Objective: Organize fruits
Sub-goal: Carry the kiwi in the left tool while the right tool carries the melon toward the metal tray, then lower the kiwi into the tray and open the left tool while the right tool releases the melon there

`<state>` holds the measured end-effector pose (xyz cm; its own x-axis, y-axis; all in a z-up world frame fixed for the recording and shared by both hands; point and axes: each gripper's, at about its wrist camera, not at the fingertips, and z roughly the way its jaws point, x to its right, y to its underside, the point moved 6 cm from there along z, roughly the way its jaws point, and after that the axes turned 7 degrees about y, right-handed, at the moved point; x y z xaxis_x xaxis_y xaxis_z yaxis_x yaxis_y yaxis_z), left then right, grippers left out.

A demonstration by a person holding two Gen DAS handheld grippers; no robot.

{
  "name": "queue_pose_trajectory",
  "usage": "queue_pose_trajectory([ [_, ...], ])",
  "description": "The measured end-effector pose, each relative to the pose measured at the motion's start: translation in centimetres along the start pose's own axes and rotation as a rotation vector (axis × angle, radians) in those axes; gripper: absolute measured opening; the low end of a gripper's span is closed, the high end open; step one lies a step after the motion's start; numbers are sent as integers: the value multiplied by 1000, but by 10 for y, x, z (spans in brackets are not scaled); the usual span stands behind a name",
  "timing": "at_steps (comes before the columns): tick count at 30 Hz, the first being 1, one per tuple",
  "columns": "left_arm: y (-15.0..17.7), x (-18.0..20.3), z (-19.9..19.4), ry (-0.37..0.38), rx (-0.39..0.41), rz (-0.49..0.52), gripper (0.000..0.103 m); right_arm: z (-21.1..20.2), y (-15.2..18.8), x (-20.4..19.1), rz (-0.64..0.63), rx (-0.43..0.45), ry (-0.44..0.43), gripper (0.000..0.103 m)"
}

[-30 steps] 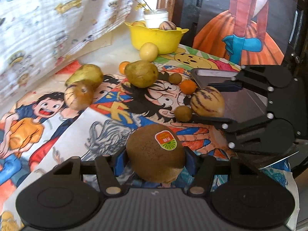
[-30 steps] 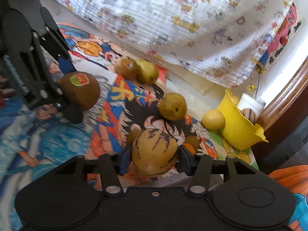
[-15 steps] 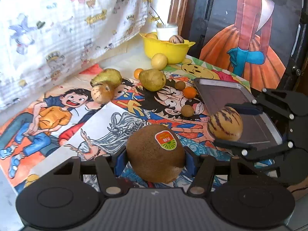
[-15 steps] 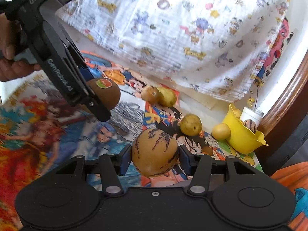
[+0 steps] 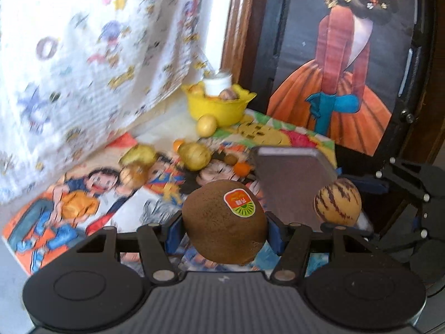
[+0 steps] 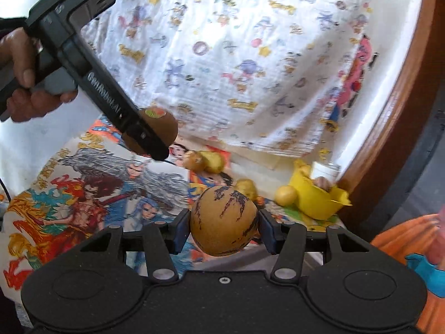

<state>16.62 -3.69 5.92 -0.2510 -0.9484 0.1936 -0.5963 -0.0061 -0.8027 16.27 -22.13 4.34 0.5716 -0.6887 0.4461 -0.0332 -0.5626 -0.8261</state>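
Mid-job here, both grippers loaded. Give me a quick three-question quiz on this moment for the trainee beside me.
1. True or false: the left gripper is shut on the kiwi.
2. What does the right gripper hold?
A. a pear
B. the striped melon
C. an orange
3. Fill in: the yellow bowl stands at the far end of the mat, next to the ____ frame.

Key: 1 true; 2 B; 3 wooden.
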Motion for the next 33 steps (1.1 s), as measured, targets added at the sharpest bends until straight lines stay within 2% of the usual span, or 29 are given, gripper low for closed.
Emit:
queue_pose_trajectory([
  [8, -50, 31, 33, 56, 31, 26, 64, -6, 29, 69, 32, -39, 123, 54],
  [17, -85, 56, 117, 110, 0, 42, 64, 29, 64, 151, 101, -59, 218, 54],
  [23, -95, 62, 189, 146, -33, 44, 64, 80, 96, 177, 142, -79, 208, 54],
  [27, -95, 58, 238, 164, -57, 36, 64, 114, 117, 181, 168, -110, 188, 54],
  [33, -88, 48, 283, 169, -90, 19, 64, 148, 134, 181, 166, -142, 154, 54],
])
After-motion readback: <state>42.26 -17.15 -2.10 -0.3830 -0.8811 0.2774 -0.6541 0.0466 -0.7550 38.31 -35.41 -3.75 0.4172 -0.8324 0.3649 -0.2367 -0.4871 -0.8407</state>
